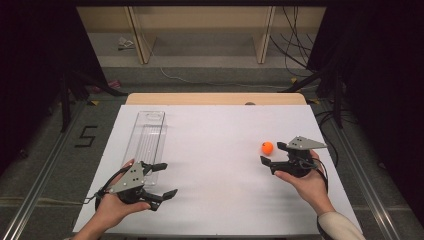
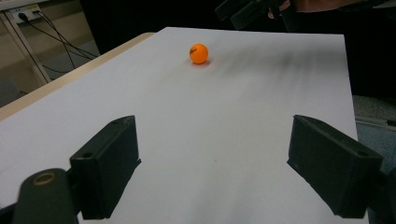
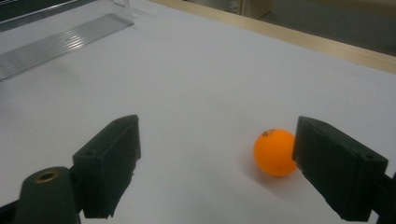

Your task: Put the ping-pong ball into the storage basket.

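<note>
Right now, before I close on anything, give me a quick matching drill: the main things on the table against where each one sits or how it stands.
1. orange ball
2. clear tray
3. left gripper
4. right gripper

A. lying along the table's left side
B. open, just beside the ball
C. open, at the tray's near end
D. on the white surface, right half

Pairs: 1-D, 2-A, 3-C, 4-B
</note>
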`<state>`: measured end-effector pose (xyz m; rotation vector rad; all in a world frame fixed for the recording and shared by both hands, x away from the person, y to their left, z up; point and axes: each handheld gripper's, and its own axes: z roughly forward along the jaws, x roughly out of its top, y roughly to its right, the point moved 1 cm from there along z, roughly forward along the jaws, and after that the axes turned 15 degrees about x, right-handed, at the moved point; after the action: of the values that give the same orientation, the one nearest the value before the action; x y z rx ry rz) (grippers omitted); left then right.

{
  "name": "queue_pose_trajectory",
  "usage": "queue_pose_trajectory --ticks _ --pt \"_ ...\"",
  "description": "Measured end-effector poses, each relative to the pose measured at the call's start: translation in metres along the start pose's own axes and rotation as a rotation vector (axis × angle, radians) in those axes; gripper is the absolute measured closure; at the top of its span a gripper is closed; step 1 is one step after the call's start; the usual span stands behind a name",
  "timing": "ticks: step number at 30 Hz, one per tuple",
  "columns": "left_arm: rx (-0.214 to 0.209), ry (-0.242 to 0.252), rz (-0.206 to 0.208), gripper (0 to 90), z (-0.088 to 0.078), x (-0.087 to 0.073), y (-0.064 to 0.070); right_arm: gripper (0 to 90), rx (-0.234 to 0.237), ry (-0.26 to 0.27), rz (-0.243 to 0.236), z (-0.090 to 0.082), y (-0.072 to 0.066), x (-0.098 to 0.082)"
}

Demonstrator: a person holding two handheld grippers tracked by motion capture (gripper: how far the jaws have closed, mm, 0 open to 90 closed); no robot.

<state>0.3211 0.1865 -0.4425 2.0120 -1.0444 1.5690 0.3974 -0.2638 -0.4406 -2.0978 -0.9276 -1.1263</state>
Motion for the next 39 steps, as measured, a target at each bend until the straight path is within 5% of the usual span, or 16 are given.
queue_pose_trajectory --ticks 39 --pt "-0.005 0.002 -0.003 15.7 0.000 0.000 0.000 16.6 -0.081 -0.109 0.090 0.048 0.056 -0.003"
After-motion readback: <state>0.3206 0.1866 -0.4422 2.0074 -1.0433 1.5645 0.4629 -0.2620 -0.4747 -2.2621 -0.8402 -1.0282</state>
